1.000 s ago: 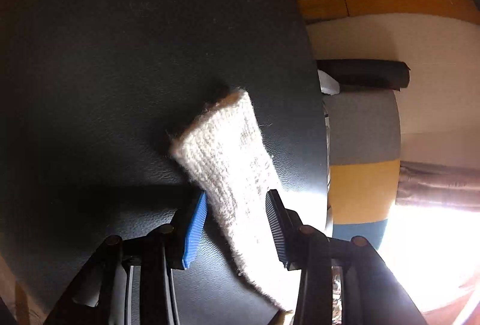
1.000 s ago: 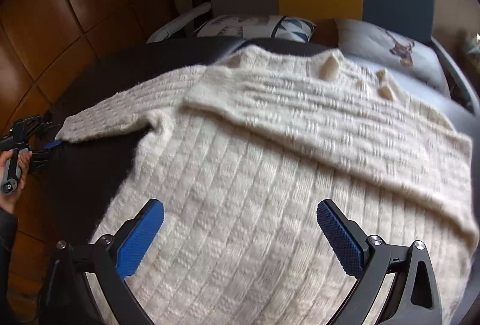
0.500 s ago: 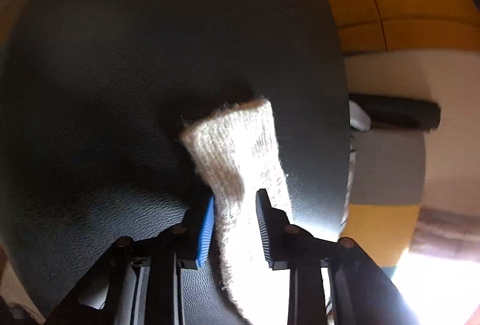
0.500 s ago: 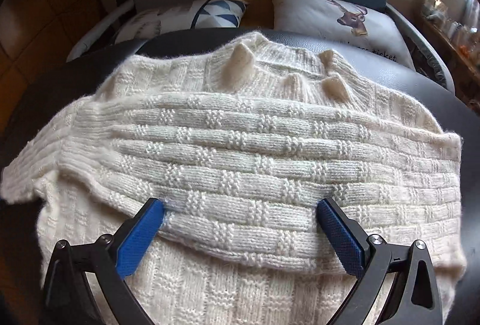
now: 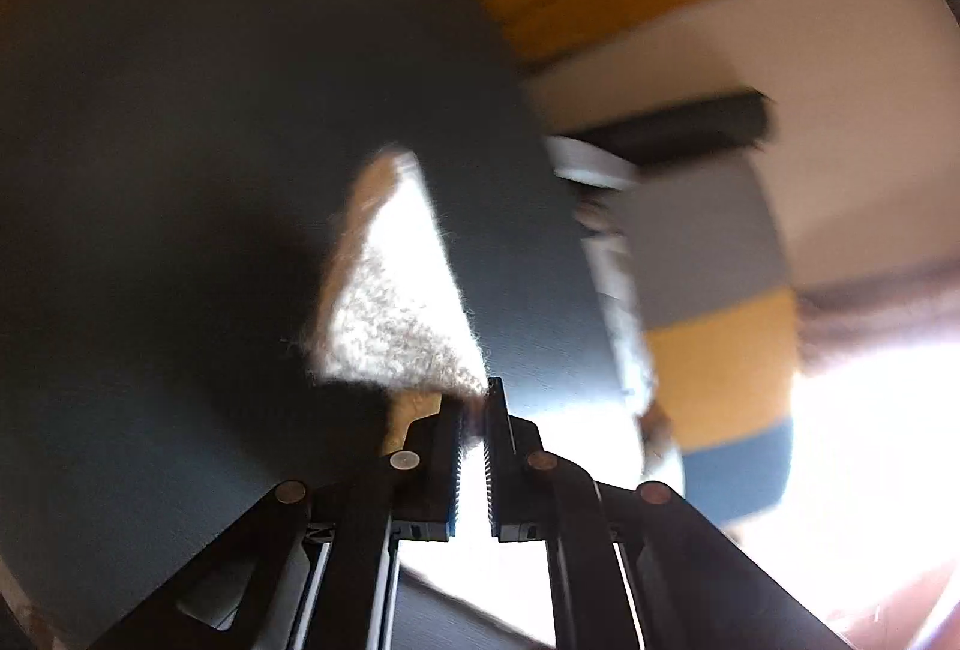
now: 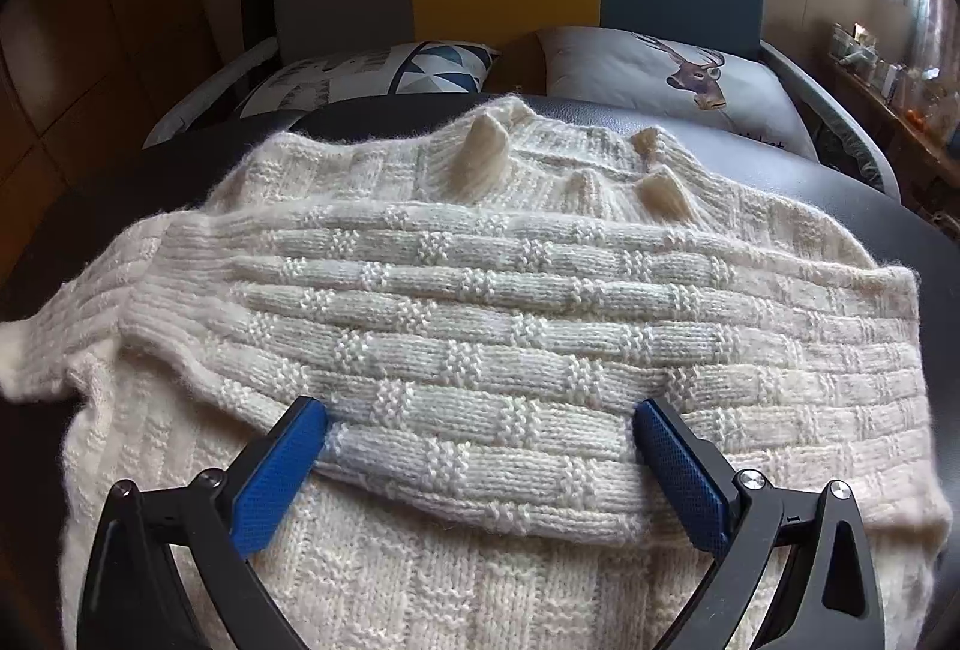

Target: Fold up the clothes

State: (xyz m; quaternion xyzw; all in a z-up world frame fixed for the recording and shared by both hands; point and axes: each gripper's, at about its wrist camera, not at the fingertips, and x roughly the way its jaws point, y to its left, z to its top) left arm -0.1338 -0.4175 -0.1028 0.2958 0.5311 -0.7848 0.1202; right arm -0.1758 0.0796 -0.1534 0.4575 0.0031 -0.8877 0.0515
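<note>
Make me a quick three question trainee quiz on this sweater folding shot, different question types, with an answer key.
1. True or false: the right tool is shut on the cream sweater.
2. The left tool pinches what? A) sleeve cuff B) deer cushion C) collar
3. Fill in: one sleeve lies folded ____ the sweater's chest.

Key: 1 false, its jaws stand wide open over the knit. 2 A. 3 across.

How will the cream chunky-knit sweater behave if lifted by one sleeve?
The cream chunky-knit sweater is probably floppy: its folded sleeve drapes over the body. The thick knit looks bulky, so likely fairly heavy, and it may drag. The fuzzy yarn should resist slipping; the left gripper is shut on the sleeve end.
</note>
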